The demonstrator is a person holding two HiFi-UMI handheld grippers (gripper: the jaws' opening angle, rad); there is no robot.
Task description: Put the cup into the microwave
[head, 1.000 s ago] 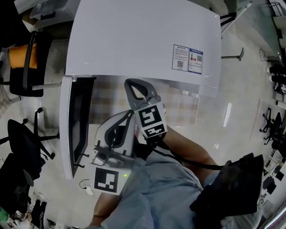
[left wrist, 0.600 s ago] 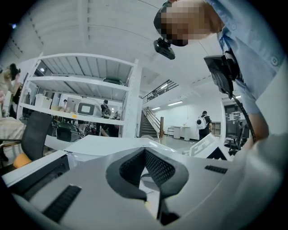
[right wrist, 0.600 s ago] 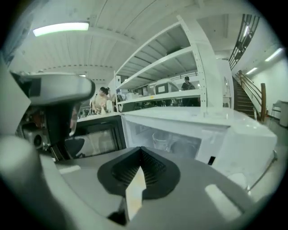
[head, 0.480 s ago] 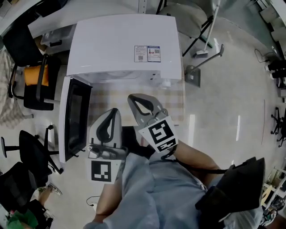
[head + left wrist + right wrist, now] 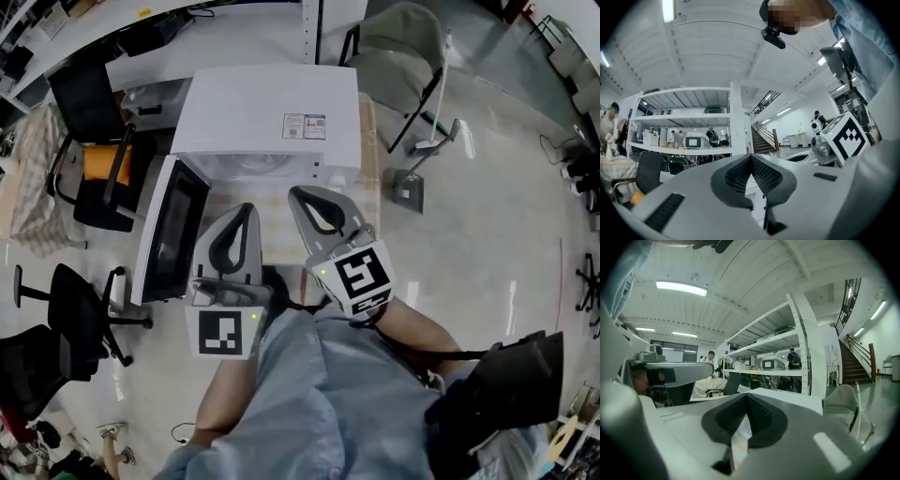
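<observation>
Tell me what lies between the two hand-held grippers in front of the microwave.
In the head view, only a strip of checked tablecloth shows between the left hand-held gripper and the right hand-held gripper; the strip is bare where it shows.

Left tongs [image 5: 246,207] beside right tongs [image 5: 306,191]; white microwave [image 5: 272,117] beyond, door [image 5: 171,230] open

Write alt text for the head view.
From above, a person holds the left hand-held gripper and right hand-held gripper, both shut and empty, before a white microwave whose door stands open at the left. No cup is in view; office chairs stand around.
</observation>
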